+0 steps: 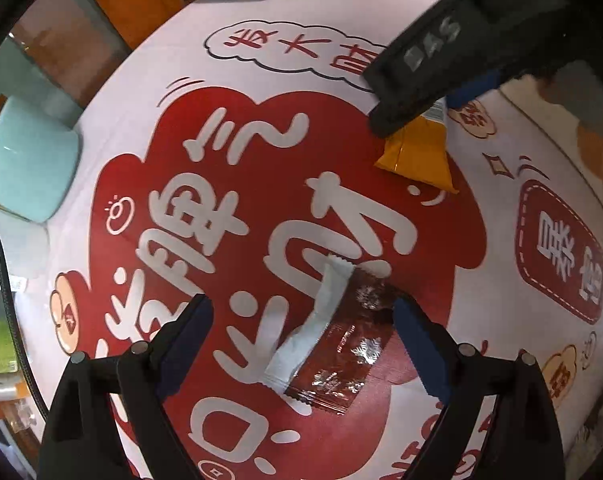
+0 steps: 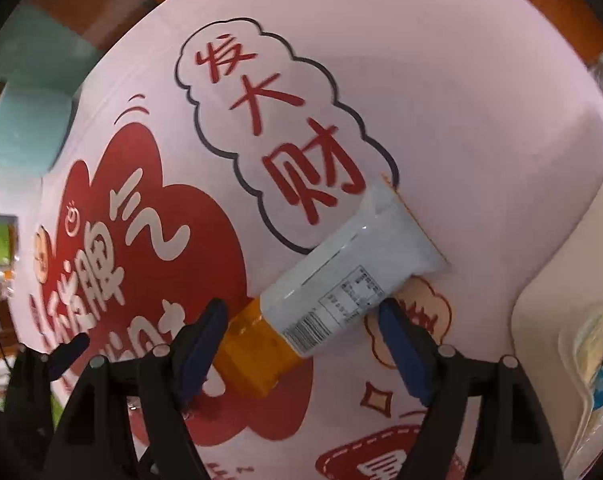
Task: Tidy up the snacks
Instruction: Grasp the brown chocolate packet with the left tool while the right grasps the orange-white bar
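Both snacks lay loose on the printed mat (image 1: 261, 60) covering the bench, so the sorting looked barely begun. The left gripper (image 1: 301, 332) pointed down with its jaws spread wide and empty on either side of the dark red snack packet (image 1: 341, 352), which lay flat on the mat's big red patch with a pale strip along one side; the pads did not appear to touch it. The right gripper (image 2: 301, 340) hung over the white and orange snack packet (image 2: 341, 276), its jaws likewise apart and holding nothing, the packet's orange end between them. At the right edge stood a cream tray (image 2: 549, 320) with something blue-patterned inside, probably the destination. Left to do, in my judgement: close on each packet, lift, and carry it there
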### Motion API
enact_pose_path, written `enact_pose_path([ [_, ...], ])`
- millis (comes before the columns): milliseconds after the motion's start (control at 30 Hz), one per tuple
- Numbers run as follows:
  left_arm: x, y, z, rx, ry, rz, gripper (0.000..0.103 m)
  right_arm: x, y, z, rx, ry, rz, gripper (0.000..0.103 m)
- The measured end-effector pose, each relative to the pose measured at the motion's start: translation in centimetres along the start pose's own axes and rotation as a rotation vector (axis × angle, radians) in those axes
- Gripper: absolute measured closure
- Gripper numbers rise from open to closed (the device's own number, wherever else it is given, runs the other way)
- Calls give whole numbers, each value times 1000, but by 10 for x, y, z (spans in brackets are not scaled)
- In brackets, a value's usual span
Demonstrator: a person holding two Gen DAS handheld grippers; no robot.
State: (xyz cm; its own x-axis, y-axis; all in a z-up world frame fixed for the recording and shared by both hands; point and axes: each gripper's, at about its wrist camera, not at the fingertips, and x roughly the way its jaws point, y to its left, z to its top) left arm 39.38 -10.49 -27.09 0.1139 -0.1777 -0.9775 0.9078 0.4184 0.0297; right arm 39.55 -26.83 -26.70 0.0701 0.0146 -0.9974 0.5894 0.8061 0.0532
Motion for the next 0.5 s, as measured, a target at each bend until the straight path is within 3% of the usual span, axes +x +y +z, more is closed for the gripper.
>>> enact_pose_path([
  [67, 0, -2, -1, 24, 7, -25, 12, 0, 12, -6, -67, -33, -84, 39],
  [167, 3, -6, -2, 49, 19, -54, 12, -5, 21, -15, -142, -69, -81, 57],
  [333, 11, -11, -8, 51, 40, -17, 13, -10, 16, -33, -192, -86, -48, 64],
  [433, 10, -5, -10, -17, 18, -55, 36, -13, 8, -47, -199, -84, -20, 67],
  [500, 6, -2, -10, -69, 7, -48, 61, -14, 1, -57, -206, -76, 2, 67],
])
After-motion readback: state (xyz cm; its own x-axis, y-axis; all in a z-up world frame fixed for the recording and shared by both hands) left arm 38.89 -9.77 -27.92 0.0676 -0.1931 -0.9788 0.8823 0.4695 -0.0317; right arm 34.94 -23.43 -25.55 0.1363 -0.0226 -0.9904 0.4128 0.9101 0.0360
